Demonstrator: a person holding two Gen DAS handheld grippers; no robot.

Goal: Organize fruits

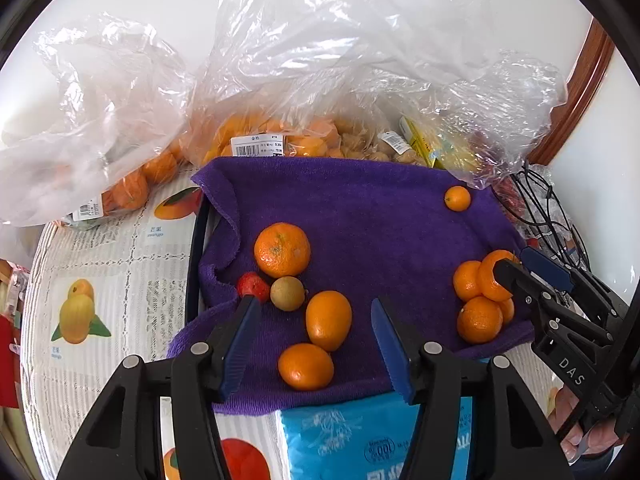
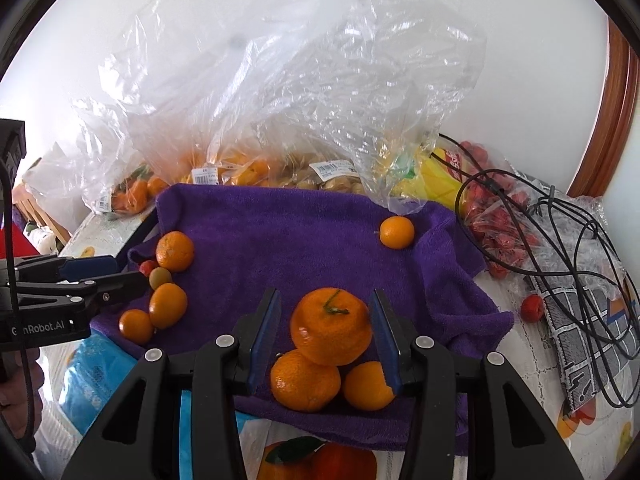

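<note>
Clear plastic bags at the back hold oranges and pale round fruit. Glossy orange mandarins sit loose on the purple towel. Left gripper is released, nothing pinched. Right gripper brackets a stemmed mandarin; can't tell if it's clamped.

A purple towel is lying spread across the centre of the frame, its left edge folding over itself. A printed tablecloth is showing at the lower left. A blue tissue pack is sitting at the bottom centre, partly under the towel's lower edge. Black cables are looping across the right side of the right wrist view, over a grey patterned cloth. A white wall is filling the top, and a brown wooden frame is running down the upper right.
</note>
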